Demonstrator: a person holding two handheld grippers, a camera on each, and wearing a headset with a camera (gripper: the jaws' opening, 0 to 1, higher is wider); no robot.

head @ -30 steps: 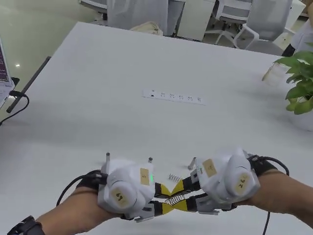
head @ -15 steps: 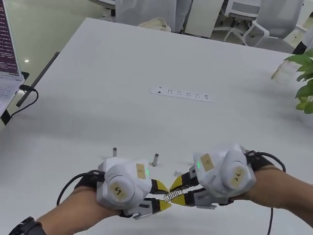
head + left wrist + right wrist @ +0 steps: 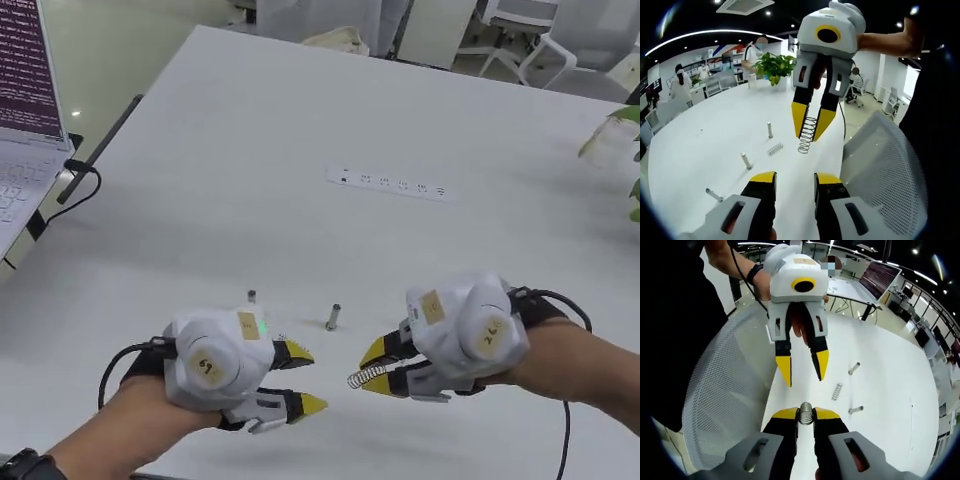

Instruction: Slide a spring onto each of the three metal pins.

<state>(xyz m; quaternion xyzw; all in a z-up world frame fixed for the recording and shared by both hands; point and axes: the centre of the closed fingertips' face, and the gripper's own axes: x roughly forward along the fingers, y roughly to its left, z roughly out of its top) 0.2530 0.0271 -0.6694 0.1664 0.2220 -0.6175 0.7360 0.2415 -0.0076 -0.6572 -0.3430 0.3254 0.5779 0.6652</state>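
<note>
White bench [image 3: 300,120] below, both forearms [image 3: 120,440] low, tips facing each other: right tool [image 3: 370,371] pinches a spring [image 3: 360,379] by its end, coil jutting forward; left tool [image 3: 308,378] spread, just apart. Second spring [image 3: 775,148] lies near the pins [image 3: 333,317].

right hand-held gripper [image 3: 811,131], spring [image 3: 806,138] between its jaws, over white table [image 3: 700,135]
</note>
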